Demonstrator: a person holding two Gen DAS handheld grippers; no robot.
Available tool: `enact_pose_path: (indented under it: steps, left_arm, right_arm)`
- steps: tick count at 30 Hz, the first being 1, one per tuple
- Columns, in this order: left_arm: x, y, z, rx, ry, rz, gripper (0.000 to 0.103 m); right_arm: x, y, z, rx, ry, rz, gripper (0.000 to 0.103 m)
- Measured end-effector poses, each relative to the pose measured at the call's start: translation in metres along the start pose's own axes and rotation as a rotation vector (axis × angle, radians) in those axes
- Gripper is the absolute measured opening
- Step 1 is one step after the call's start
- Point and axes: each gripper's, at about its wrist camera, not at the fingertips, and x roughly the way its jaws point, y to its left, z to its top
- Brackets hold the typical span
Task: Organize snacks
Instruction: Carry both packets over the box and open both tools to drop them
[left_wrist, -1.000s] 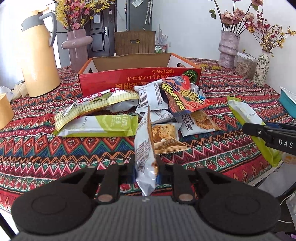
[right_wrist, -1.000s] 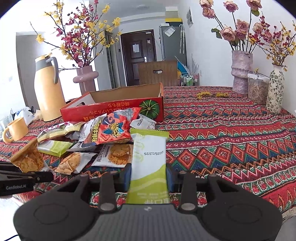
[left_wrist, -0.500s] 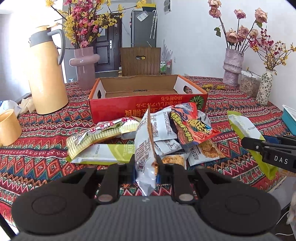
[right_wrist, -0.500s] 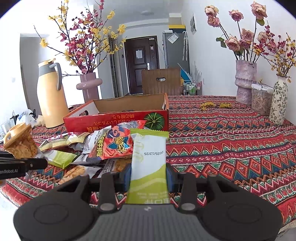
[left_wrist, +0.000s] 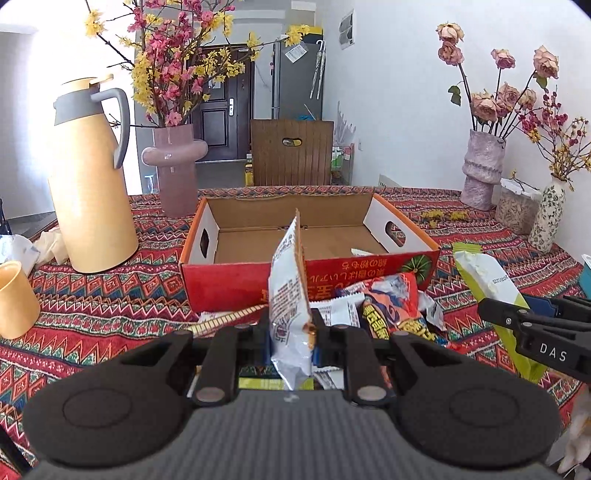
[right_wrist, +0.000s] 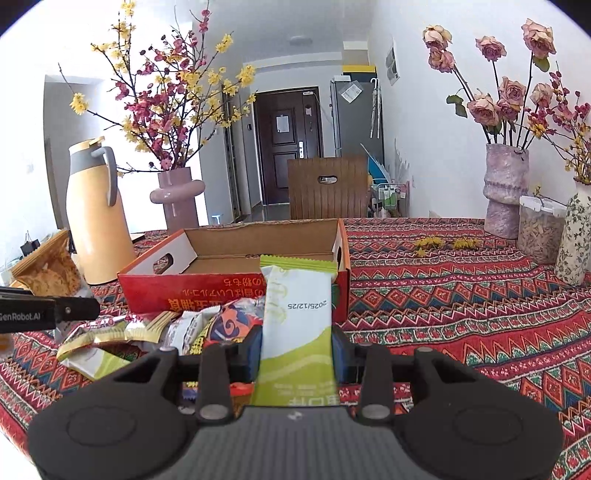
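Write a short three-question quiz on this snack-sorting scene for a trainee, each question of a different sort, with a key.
1. True or false: the left gripper is shut on a silver cracker packet held edge-on.
2. Multiple choice: the right gripper holds A) a red chip bag, B) a green and white packet, C) a yellow cup.
3. Fill in: the red cardboard box behind the snack pile looks almost ____ inside.

Key: 1 true; 2 B; 3 empty.
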Motion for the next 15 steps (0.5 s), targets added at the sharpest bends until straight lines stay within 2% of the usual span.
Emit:
enact_pose_path:
  steps: [15]
  left_arm:
    - [0.052,0.008,0.063,-0.029,-0.056,0.013,0.019]
  right_arm:
    - [0.066,0.003,0.054,-0.029,-0.040,-0.002,0.036]
